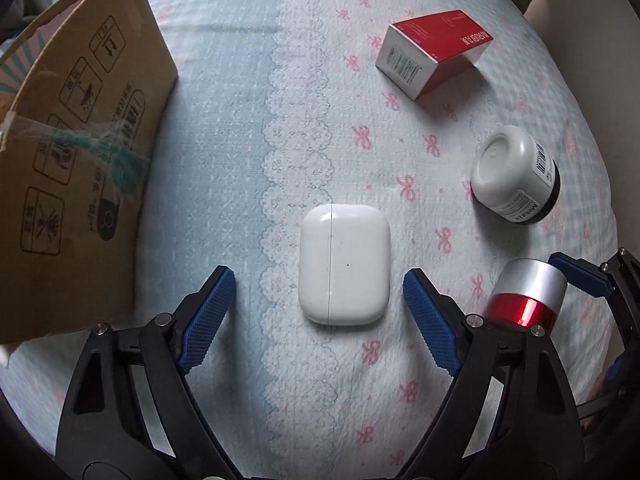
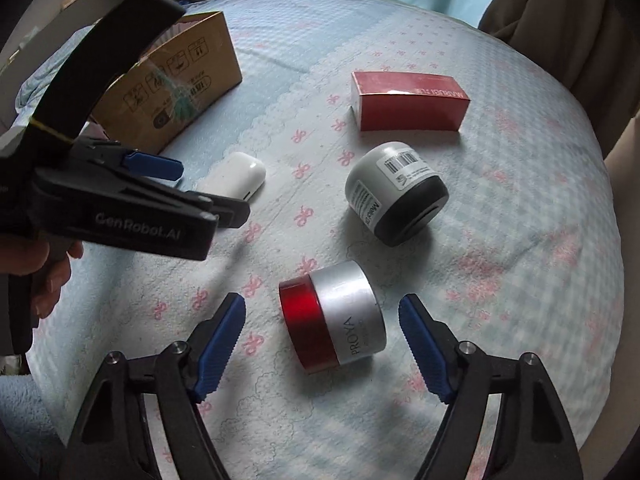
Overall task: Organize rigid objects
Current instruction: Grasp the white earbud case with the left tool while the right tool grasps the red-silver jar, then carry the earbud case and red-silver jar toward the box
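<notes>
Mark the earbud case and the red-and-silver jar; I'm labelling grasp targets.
earbud case point(image 1: 345, 264), left wrist view, middle of its white top face.
red-and-silver jar point(image 2: 347, 307), right wrist view, silver side wall.

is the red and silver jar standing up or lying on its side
On its side: the red and silver jar lies on the bedspread, its round wall down.

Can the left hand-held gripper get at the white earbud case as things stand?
Probably yes. The left hand-held gripper is open with the white earbud case lying flat between its fingers, a gap on each side. The cardboard box and the red-and-silver jar sit clear off to the sides.
</notes>
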### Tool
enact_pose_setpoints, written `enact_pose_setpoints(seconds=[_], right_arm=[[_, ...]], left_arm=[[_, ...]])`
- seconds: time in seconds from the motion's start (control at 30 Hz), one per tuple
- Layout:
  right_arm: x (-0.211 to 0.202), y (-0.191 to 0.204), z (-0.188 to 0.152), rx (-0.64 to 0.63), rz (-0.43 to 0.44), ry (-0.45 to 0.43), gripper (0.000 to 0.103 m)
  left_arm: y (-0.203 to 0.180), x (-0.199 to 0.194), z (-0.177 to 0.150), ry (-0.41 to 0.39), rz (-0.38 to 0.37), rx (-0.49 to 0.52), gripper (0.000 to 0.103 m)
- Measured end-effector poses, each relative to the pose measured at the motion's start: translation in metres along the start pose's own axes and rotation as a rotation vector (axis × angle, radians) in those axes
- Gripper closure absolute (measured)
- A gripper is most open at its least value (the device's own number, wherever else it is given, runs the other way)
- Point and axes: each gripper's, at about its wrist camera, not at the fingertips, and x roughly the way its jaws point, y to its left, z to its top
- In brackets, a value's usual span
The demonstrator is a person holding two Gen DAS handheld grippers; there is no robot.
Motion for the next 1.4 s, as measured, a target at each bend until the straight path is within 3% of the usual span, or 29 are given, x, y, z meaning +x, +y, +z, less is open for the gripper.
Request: enact_pose_setpoints(seconds=[0.1,0.17,0.33,0.57,0.9,1.13,1.4], right_arm=[[0.008,0.001,0.001,-0.046,-0.002,0.017,0.036],[0.013,0.001,0.001,-0.070,-0.003,0.033,0.043],[0.017,0.001,0.002,-0.126,-0.011,0.049,0.058],[0.019,0.000,0.005,-0.126,0.003,0.053,0.064],[0.010,-0.001,0.010,-0.084,0.012,0.054,0.065],[-0.029,-0.001,0.030,-0.032,0.008,0.022,0.065],[-0.096,0.014,0.081,0.066,-0.023,-0.041,0.065]], left_arm=[[-0.004,0.005,0.002,0.001,0.002,0.008,0.019],[-0.010,0.008,0.003,0.002,0.020,0.023,0.026],[-0.023,0.008,0.005,0.004,0.026,0.038,0.062],[-0.027,0.008,0.006,0.007,0.018,0.022,0.062],[-0.005,-0.023,0.014,-0.029,-0.013,-0.016,0.062],[0.007,-0.084,0.027,-0.102,-0.044,-0.049,0.062],[0.026,-0.171,0.046,-0.201,-0.061,-0.047,0.062]])
